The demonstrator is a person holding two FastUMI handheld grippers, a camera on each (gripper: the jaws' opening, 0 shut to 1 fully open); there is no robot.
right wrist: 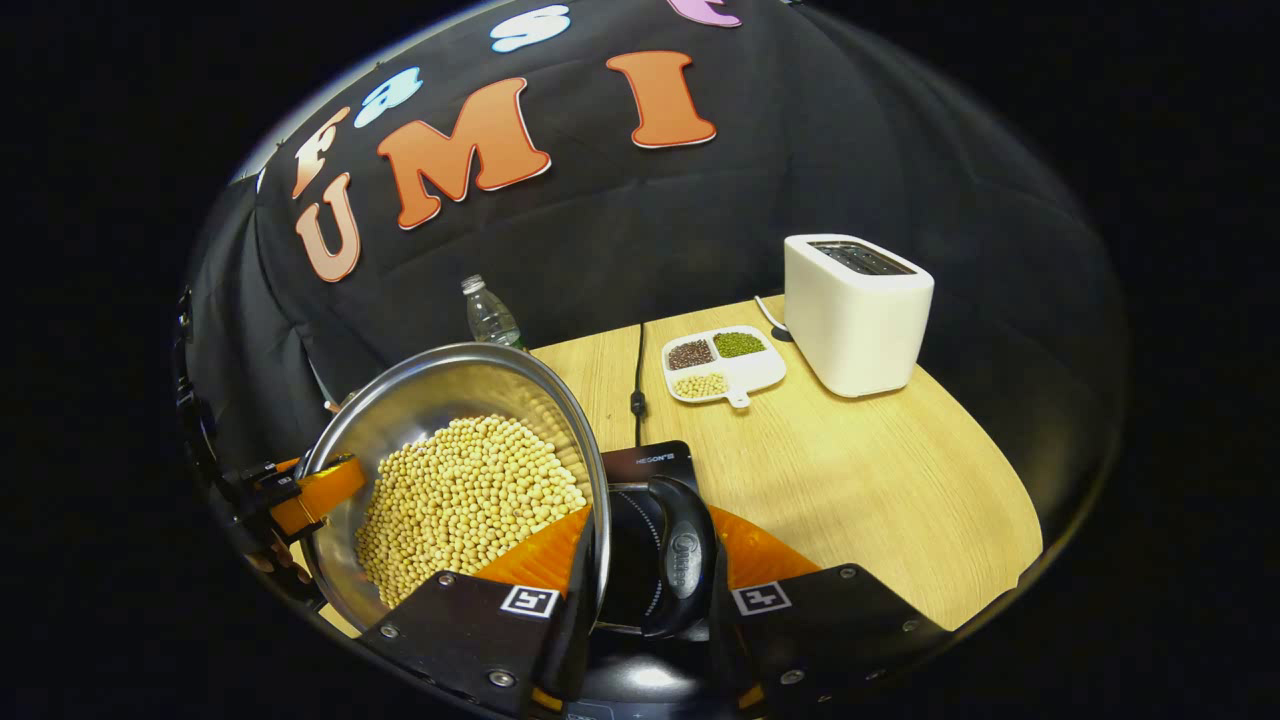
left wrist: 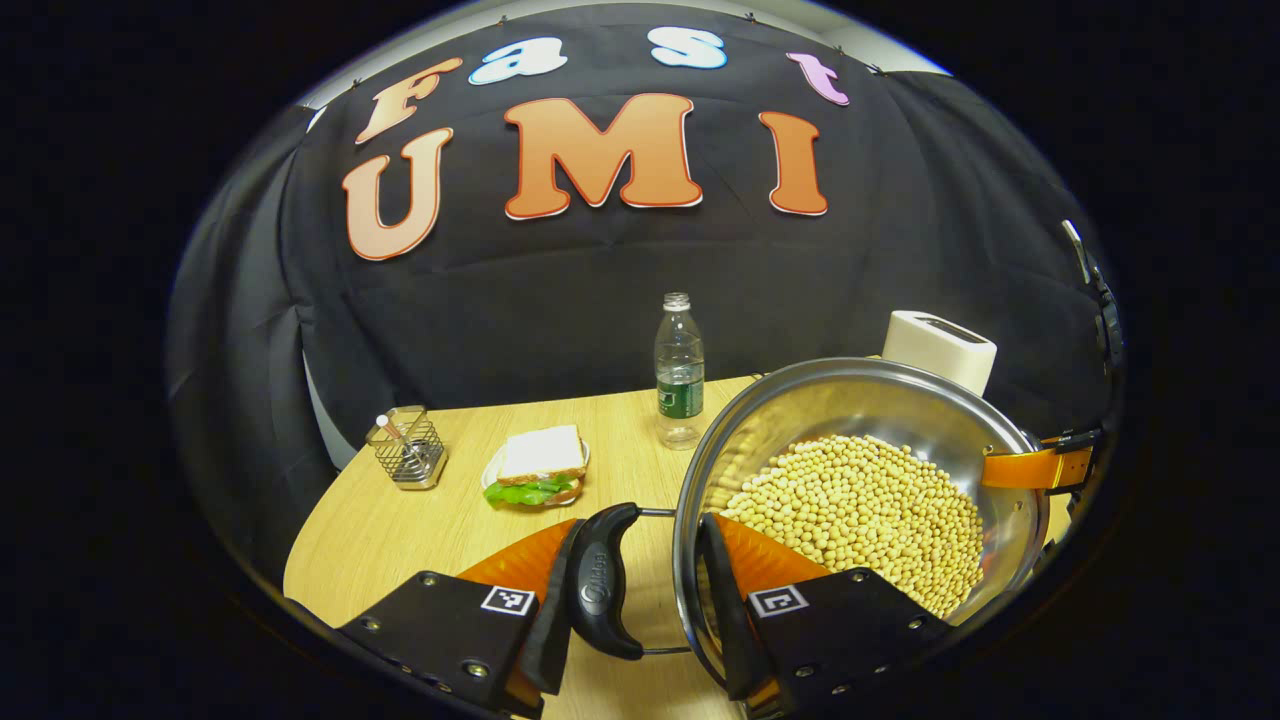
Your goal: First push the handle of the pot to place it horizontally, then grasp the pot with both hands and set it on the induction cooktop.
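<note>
- The pot (left wrist: 860,500) of pale beans (left wrist: 860,510) hangs tilted above the surface (left wrist: 400,520), carried from both sides.
- Left gripper (left wrist: 655,580): jaws clamp one side handle (left wrist: 600,580) and the rim.
- Right gripper (right wrist: 645,575): jaws clamp the opposite handle (right wrist: 685,565).
- The induction cooktop (right wrist: 645,462) lies directly beneath the right handle (largely hidden); the pot's base is unseen.

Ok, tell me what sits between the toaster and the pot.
In the right gripper view, a three-compartment dish of beans lies on the table between toaster and pot.
</note>
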